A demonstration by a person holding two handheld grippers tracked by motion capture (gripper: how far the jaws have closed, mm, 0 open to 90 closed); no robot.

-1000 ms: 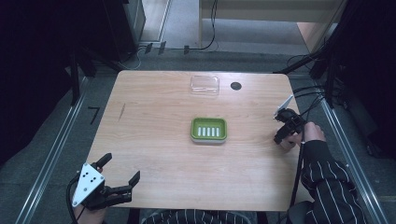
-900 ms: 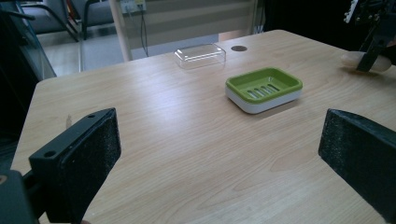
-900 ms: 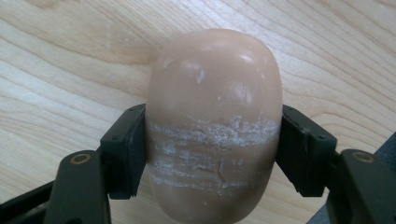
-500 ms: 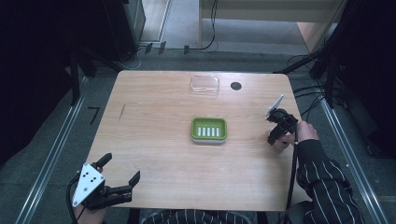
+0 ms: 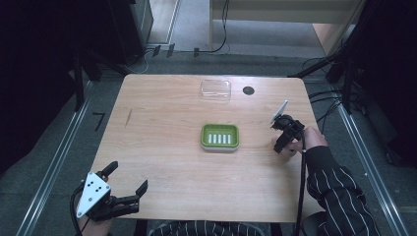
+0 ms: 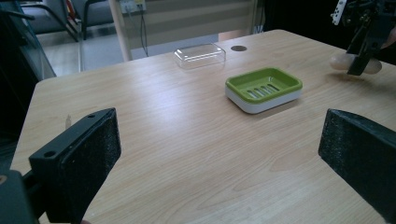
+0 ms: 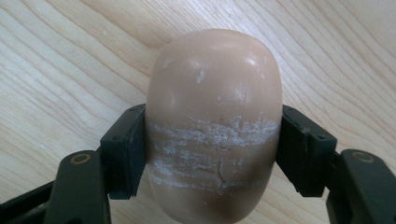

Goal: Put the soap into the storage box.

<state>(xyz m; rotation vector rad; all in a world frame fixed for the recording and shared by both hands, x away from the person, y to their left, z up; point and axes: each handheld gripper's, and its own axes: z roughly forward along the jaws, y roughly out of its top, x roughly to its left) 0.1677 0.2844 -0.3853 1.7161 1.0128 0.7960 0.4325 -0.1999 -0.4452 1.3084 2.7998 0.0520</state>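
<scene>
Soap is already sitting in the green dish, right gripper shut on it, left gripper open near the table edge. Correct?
Not quite. The soap is not in the green dish; the high view shows the dish empty, and the right gripper holds the soap beside it. The right gripper view shows it shut on the soap. The left gripper is open.

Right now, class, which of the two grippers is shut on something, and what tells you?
The right gripper: its jaws press both sides of a tan bar of soap. The left gripper, at the table's near left corner, has jaws spread wide, nothing between them.
</scene>
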